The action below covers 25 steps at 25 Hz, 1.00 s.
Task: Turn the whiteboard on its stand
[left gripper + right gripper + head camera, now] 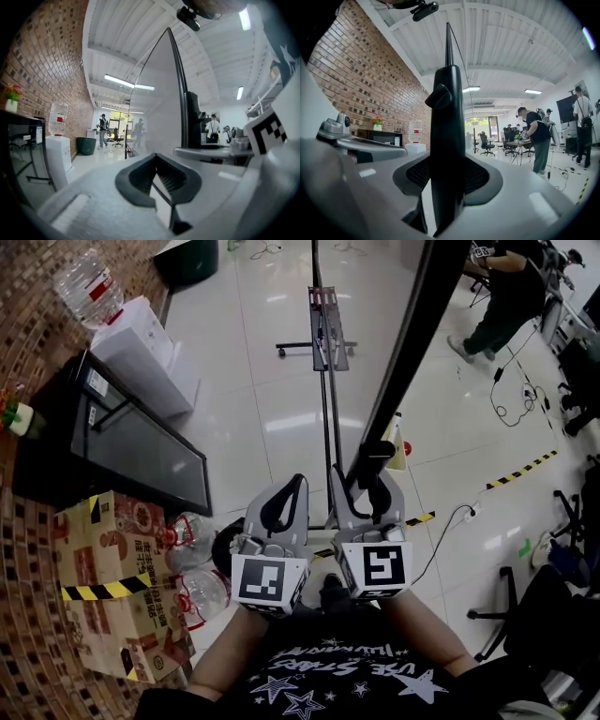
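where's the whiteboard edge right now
Head view, right of centre: the whiteboard edge slants down from the top into the right gripper, clamped on it beside the left gripper.

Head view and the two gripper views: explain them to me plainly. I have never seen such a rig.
There is no robot here: a person holds a two-jaw tool in each hand. The head view looks down from a camera on the person's head. Each gripper view looks along one tool's jaws. The right gripper is clamped on the dark edge of the whiteboard, which is seen edge-on. The left gripper looks shut, with nothing between its jaws. On the floor to the left stand a cardboard box, water bottles and a water dispenser.
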{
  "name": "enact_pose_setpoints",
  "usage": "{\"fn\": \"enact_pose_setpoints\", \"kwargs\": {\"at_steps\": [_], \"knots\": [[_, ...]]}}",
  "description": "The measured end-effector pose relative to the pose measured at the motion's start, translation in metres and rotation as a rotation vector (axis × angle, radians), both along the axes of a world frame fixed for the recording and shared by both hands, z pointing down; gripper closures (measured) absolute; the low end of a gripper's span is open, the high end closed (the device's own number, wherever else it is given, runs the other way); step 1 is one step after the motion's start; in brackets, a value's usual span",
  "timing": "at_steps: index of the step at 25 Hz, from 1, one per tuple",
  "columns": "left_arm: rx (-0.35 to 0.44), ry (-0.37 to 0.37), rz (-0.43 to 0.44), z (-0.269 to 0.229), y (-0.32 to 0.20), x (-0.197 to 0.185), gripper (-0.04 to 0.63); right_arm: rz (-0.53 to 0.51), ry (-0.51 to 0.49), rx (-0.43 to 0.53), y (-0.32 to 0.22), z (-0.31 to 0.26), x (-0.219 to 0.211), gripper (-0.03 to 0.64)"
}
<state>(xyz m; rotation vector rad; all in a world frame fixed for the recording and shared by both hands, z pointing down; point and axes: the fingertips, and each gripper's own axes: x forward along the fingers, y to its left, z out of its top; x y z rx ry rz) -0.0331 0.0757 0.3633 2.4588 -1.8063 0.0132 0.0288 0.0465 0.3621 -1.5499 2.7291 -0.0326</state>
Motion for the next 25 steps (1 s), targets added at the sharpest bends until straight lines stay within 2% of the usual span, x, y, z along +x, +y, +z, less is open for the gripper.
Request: {"fn": "enact_pose_setpoints", "kwargs": {"at_steps": [4,8,21,23,25], "knots": [[-0.002,-0.003,0.060,-0.003,0.010,0.000,0.589,0.020,-0.003,0.006,0.018,-0.002,0.006,0.437],[-0.036,-0.002,0.104,0.005,0.023,0.003,0.589,0.021,0.003,-0.007,0.038,-0.001,0.009,0.437],[-0.008,0.001,0.199,-0.001,0.039,0.013,0.589,0.053,0.005,-0.001,0.049,0.001,0.016,0.433],[-0.007,0.009,0.208,-0.002,0.043,0.017,0.589,0.055,0.009,-0.013,0.050,0.002,0.015,0.406],[-0.006,0.011,0.208,-0.001,0.046,0.017,0.589,0.059,0.017,-0.021,0.052,0.005,0.014,0.348]]}}
